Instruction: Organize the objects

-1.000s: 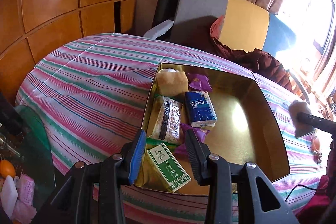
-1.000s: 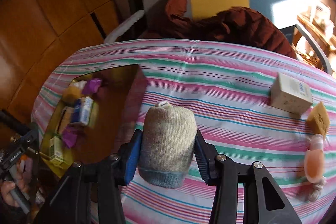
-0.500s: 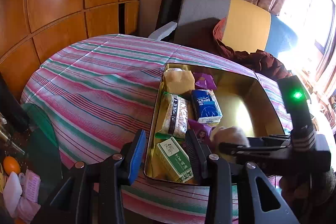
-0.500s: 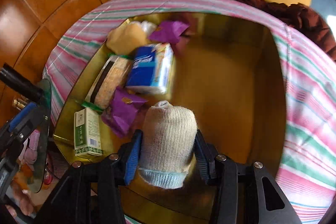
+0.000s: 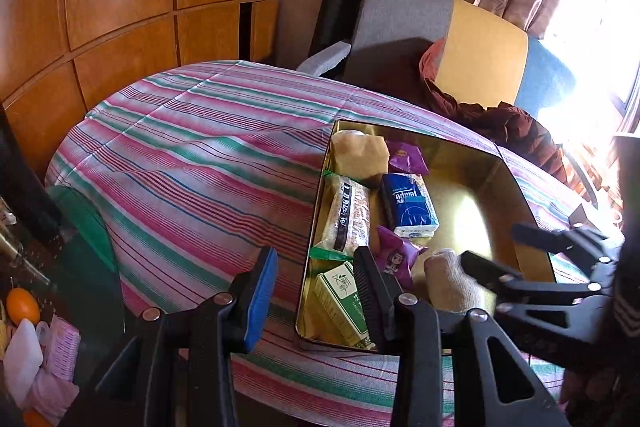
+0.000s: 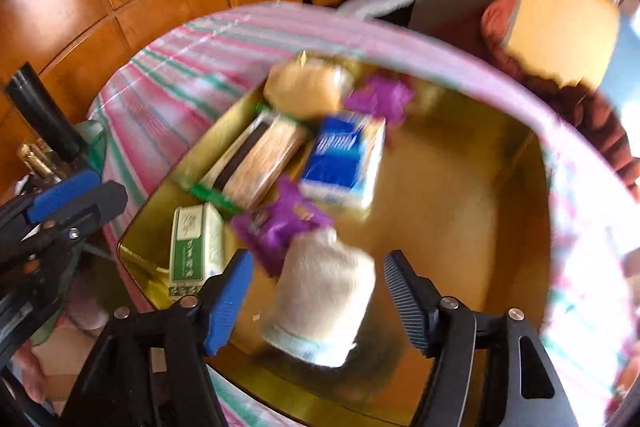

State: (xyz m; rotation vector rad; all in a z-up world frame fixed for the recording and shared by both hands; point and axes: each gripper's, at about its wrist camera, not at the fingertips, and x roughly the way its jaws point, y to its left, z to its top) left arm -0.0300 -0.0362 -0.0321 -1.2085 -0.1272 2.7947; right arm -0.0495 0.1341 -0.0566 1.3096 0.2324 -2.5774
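1. Between the fingers of your right claw (image 6: 318,297) sits the knitted roll (image 6: 320,299), a cream sock-like bundle with a pale blue cuff. It's down in the gold tin (image 6: 460,187), near the front wall, just beside the purple snack packet (image 6: 280,223).

2. Your right claw is spread wide now, with a gap showing on both sides of the roll. It isn't holding anything.

3. Handling guess: the roll looks light, soft and squishy, not slippery and not fragile. If you need to shift it, pinch it across the fat middle. The cuff end would probably just fold.

4. Your left claw (image 5: 316,291) hangs wide apart and empty over the tin's front-left corner, with the green box (image 5: 340,297) right ahead of it, partly behind its right finger.

5. Versus half a second back: your right claw was clamped on the roll, and now it has let go and the roll lies tilted in the tin. A second ago the roll was out on the striped counter (image 5: 192,163). The blue tissue pack (image 5: 408,205) and the rest look unmoved.

6. The right wrist view is blurry, so I can't tell whether the roll has fully settled.
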